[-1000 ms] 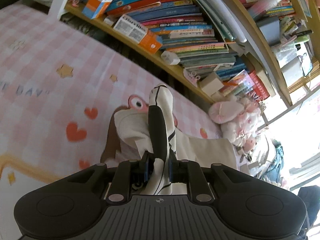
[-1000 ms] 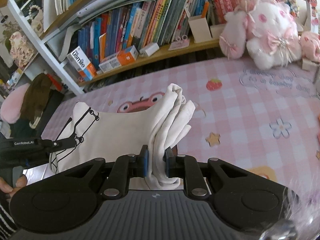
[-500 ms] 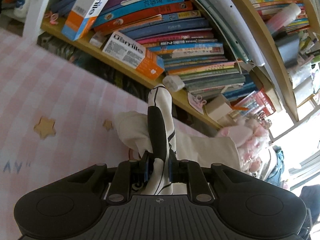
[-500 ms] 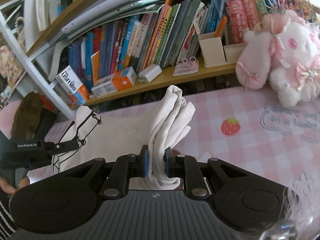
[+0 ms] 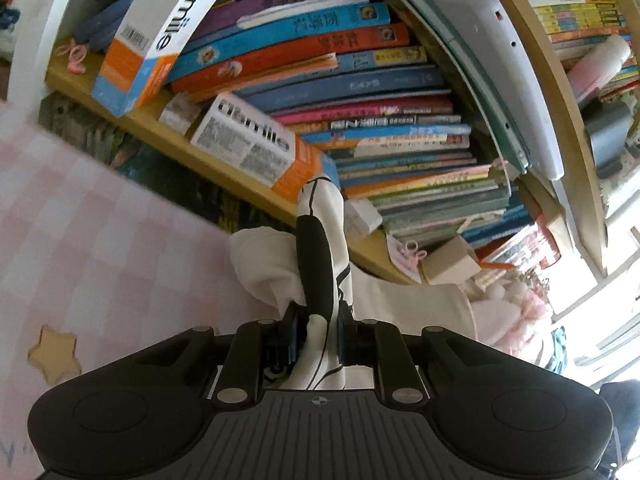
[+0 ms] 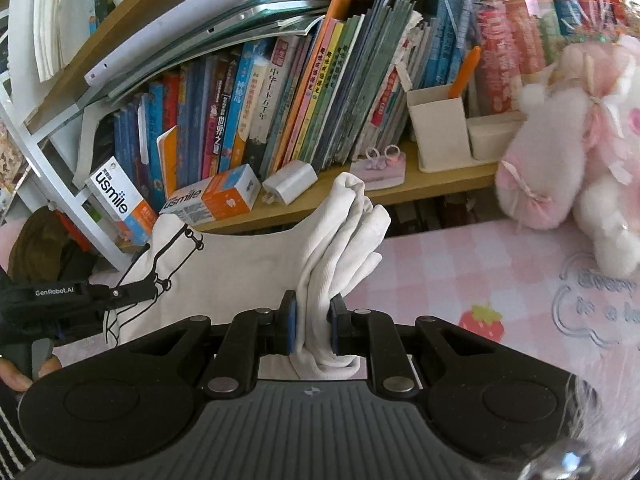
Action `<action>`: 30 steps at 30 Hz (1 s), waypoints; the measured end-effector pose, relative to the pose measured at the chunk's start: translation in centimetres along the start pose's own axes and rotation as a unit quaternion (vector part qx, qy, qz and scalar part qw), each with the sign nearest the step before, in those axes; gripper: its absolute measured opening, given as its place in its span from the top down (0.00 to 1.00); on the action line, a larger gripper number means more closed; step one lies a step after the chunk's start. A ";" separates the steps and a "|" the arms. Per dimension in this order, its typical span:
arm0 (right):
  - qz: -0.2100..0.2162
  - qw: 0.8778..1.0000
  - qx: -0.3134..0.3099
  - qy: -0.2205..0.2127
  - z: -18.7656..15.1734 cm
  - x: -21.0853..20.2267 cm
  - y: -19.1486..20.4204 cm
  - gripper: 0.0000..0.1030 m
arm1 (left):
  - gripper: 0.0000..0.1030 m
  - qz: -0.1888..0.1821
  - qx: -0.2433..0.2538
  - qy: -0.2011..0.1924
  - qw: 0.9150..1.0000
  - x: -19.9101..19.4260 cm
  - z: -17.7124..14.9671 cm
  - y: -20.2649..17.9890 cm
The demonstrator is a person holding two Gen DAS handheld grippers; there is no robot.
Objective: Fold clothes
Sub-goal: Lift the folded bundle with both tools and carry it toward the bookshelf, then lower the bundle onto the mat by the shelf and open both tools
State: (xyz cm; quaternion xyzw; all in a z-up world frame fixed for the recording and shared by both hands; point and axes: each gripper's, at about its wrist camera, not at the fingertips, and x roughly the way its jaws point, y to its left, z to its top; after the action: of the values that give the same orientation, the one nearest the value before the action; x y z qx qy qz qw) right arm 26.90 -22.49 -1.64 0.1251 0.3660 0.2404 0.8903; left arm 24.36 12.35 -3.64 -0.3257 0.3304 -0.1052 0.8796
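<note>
In the left wrist view, the left gripper has its fingers closed on a bunched edge of the white garment, which carries black line markings. The cloth rises between the jaws as a narrow upright fold and spreads away to the right, lifted above the pink checked bedspread. A tan star is printed on the bedspread at the left. Beyond stands a wooden bookshelf packed with books, with two usmile boxes resting on it.

In the right wrist view, the right gripper is clamped on a thick gathered bundle of the same garment, whose folds stand up above the fingers. The cloth stretches taut to the left, where the left gripper pinches its far edge, held by a hand at the frame's edge. A pink and white plush toy sits at the right on the bedspread, near a printed strawberry.
</note>
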 end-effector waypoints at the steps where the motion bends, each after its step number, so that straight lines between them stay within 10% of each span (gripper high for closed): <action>1: 0.001 1.000 -0.003 -0.001 0.1 0.5 0.0 0.86 | 0.85 -0.003 0.005 -0.006 1.000 0.2 0.1 0.2; 14: -0.028 0.999 0.021 0.040 -1.0 5.1 -2.2 0.85 | 0.83 0.018 -0.040 0.018 0.999 2.5 -0.9 4.6; 30: -0.071 0.997 0.024 0.024 -2.7 -0.7 -0.2 0.42 | 0.31 0.104 0.053 0.010 0.993 -4.1 -3.2 0.4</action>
State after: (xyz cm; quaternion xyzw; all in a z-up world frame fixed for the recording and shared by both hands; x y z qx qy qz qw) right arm 24.63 -22.90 -3.16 0.1139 0.4004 0.1706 0.8931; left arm 19.16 12.73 -3.60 -0.2413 0.3657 -0.0336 0.8983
